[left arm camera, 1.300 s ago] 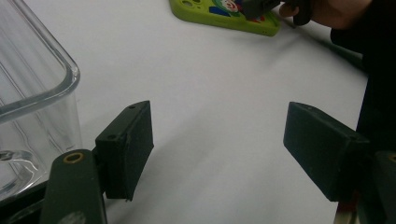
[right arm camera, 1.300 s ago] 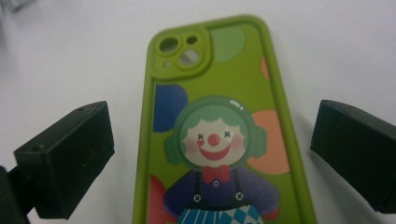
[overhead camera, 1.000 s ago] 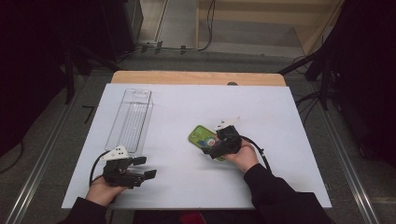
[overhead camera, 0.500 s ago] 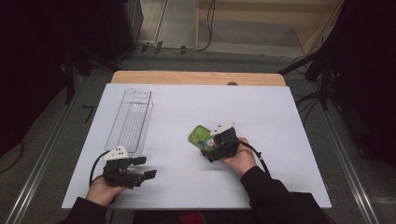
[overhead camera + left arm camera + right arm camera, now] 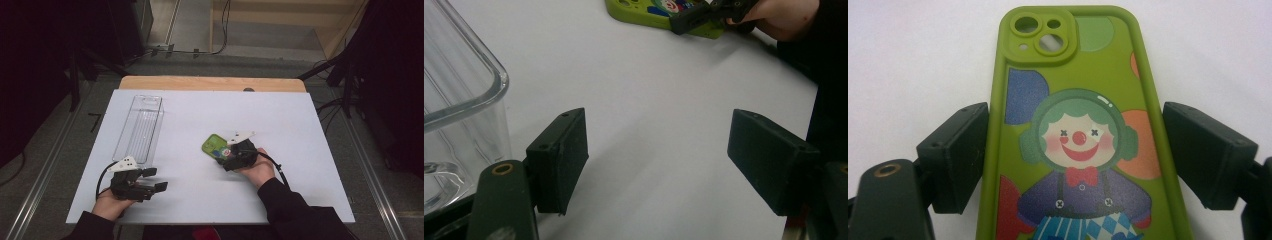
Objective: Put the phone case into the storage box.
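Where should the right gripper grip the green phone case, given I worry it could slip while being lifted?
Grip the green phone case across its two long edges, mid-length, below the raised camera cutout, coming along its length. It lies flat, and those straight parallel rims suit the right gripper, whose jaws already straddle it.

Green phone case (image 5: 216, 145) lies flat on the white table (image 5: 310, 125), approx. centre, slightly toward the right edge, well apart from the clear bin. Soft-looking, raised rim, camera cutouts at the far end (image 5: 1040, 35). Printed w/ a clown: green hair, red nose, red bow tie, purple top, plus blue, orange and red blobs. It sits between the right gripper's (image 5: 1073, 160) jaws, left pad at its side.
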A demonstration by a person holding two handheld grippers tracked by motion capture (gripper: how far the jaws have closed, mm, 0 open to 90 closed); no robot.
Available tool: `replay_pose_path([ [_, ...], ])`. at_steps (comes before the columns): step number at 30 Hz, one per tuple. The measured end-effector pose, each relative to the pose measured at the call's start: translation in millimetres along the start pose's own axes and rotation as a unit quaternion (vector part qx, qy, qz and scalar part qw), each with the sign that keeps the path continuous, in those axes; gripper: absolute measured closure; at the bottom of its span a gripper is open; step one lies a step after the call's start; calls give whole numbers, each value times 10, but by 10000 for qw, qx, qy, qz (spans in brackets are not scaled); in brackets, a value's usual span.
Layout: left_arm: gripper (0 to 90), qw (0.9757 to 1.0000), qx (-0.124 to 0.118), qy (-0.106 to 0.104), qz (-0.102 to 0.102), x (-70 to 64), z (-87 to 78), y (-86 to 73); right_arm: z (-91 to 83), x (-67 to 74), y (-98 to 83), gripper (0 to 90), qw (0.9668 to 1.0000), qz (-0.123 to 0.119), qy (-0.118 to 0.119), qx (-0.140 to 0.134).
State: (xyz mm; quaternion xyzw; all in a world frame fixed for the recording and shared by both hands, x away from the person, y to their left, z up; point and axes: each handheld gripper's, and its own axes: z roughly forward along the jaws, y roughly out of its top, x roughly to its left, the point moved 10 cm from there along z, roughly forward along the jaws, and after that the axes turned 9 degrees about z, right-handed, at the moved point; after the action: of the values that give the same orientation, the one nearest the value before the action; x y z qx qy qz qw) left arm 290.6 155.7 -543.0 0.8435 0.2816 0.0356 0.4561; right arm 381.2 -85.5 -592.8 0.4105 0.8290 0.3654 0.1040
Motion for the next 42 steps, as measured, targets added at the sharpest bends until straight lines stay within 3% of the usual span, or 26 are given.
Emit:
replay_pose_path([
  [9,246,10000,-2,6,-3,2,-7,1,-4,-9,8,142,10000,17,45,-9],
  [18,246,10000,7,0,0,2,-3,-1,-90,-34,66,142,9989,369,251,-113],
  [31,246,10000,37,47,42,5,10,0,-264,-14,159,142,9935,878,643,-322],
  [34,246,10000,37,21,47,-4,15,3,-310,6,171,142,9907,1061,784,-334],
  [38,246,10000,28,-7,42,-14,20,11,-368,0,181,142,9895,1137,810,-367],
  [42,246,9999,94,-36,-92,-41,30,18,-421,-1,168,142,9868,1334,852,-350],
])
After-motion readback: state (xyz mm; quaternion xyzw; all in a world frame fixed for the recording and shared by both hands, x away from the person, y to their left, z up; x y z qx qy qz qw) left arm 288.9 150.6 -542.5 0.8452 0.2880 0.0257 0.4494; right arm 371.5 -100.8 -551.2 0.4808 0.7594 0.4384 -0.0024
